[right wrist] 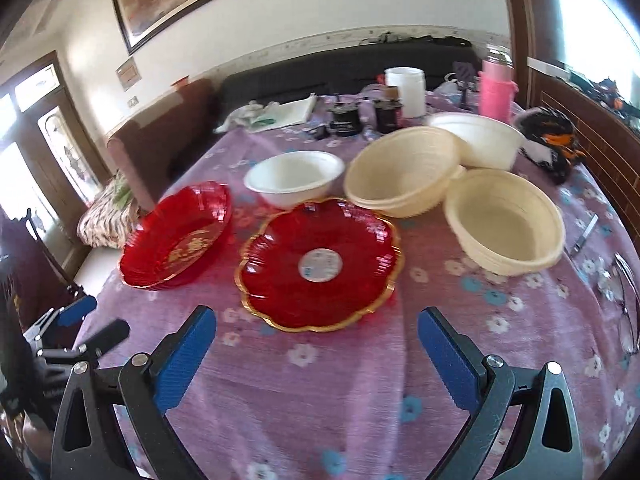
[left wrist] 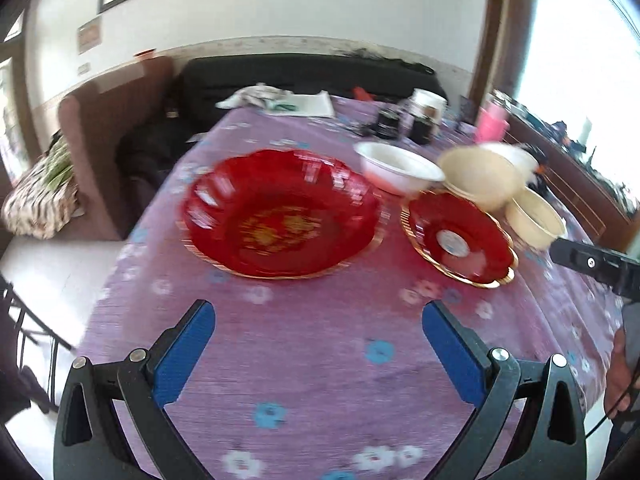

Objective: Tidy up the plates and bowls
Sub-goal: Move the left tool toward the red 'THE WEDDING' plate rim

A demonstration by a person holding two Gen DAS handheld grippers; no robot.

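Note:
Two red gold-rimmed plates lie on the purple flowered tablecloth (right wrist: 320, 380): a deep one (left wrist: 280, 214) (right wrist: 178, 238) at the left and one with a round sticker (left wrist: 458, 238) (right wrist: 320, 262) to its right. Behind them stand a white bowl (left wrist: 398, 166) (right wrist: 294, 178), stacked cream bowls (right wrist: 402, 170) (left wrist: 480, 174), another cream bowl (right wrist: 506, 220) (left wrist: 534, 216) and a white bowl (right wrist: 476, 138) farther back. My left gripper (left wrist: 318, 322) is open and empty, short of the deep plate. My right gripper (right wrist: 316, 330) is open and empty, just short of the sticker plate.
Dark jars (right wrist: 346, 118), a white tub (right wrist: 404, 90), a pink bottle (right wrist: 496, 94), cloth and paper (right wrist: 280, 114) crowd the table's far end. A black and orange item (right wrist: 550, 142) and eyeglasses (right wrist: 624, 304) lie at the right. A sofa (left wrist: 108, 140) stands left of the table.

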